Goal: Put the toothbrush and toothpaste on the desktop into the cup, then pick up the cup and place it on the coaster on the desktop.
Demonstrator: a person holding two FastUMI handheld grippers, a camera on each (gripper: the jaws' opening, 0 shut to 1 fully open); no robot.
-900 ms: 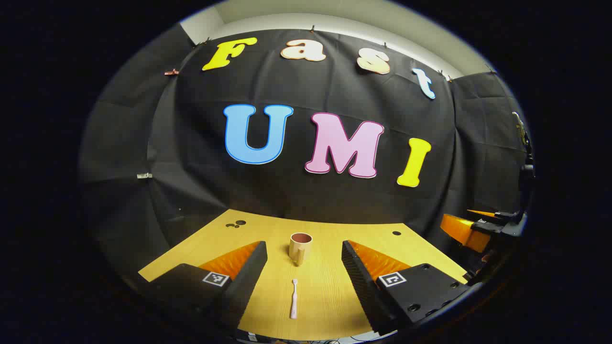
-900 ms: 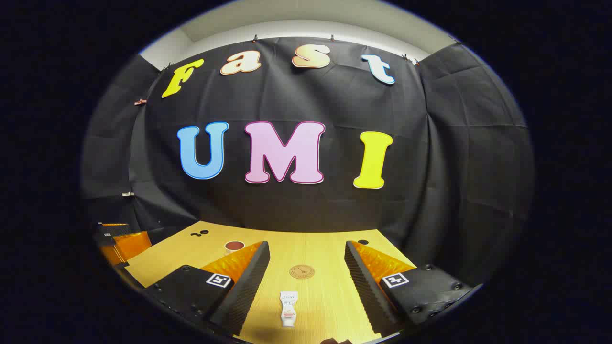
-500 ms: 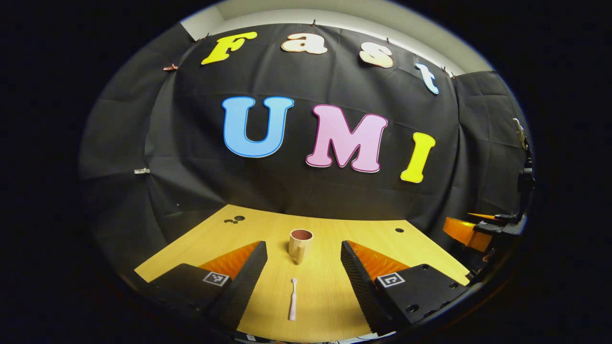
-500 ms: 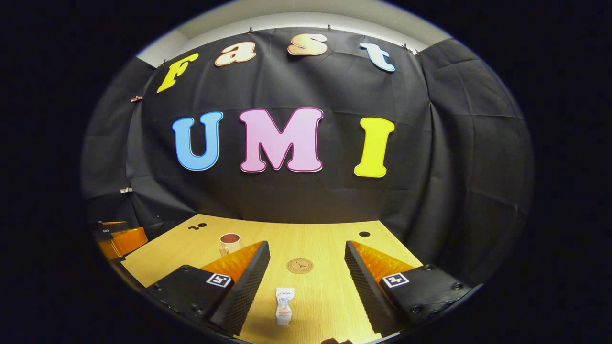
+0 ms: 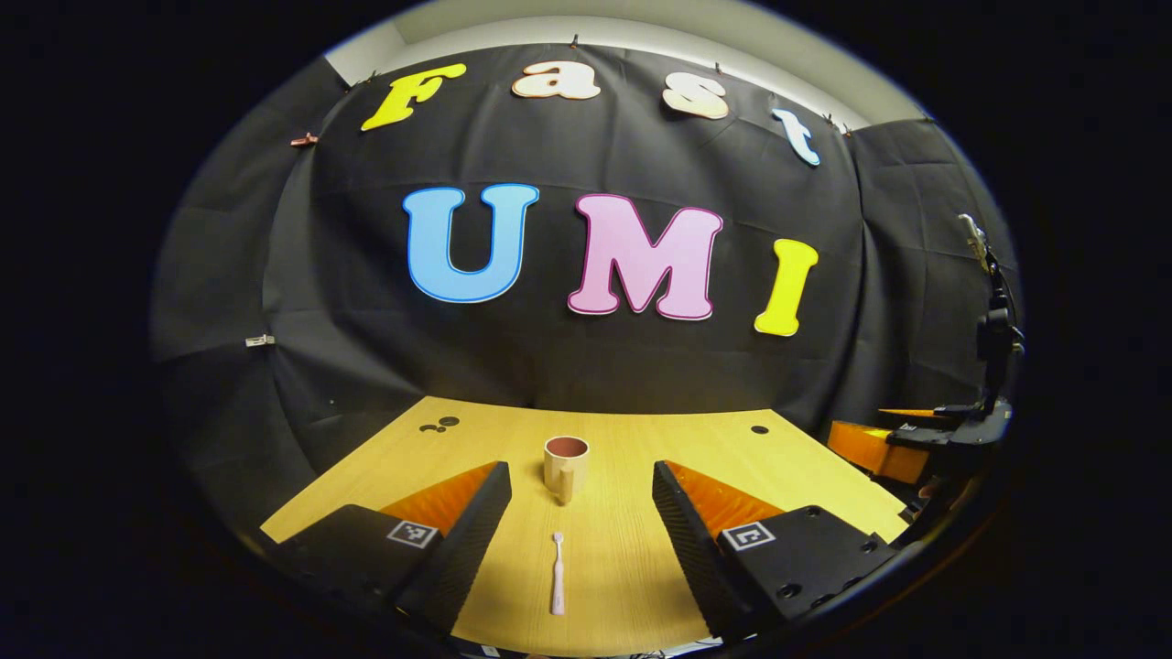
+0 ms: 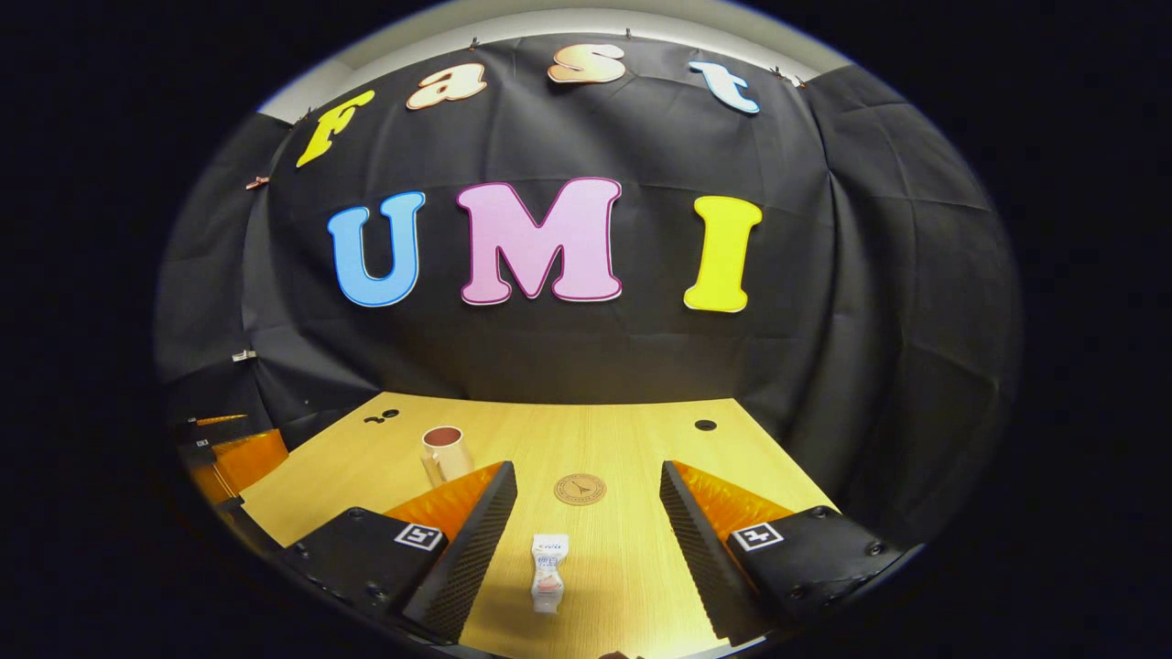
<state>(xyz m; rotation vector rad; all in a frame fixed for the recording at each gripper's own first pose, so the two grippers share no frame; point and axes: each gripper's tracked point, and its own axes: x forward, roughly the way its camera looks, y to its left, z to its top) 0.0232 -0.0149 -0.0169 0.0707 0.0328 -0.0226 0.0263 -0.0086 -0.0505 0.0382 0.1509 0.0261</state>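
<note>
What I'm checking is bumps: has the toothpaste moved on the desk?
No. The toothpaste still lies just nearer than the coaster, slightly left of it; only the camera shifted.

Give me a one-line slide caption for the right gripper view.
Open right gripper hovering over the toothpaste on the desk, coaster just beyond, cup off left.

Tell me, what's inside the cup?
The cup looks empty near its reddish-brown rim; its bottom is hidden by the wall. The toothbrush and toothpaste lie on the desk.
</note>
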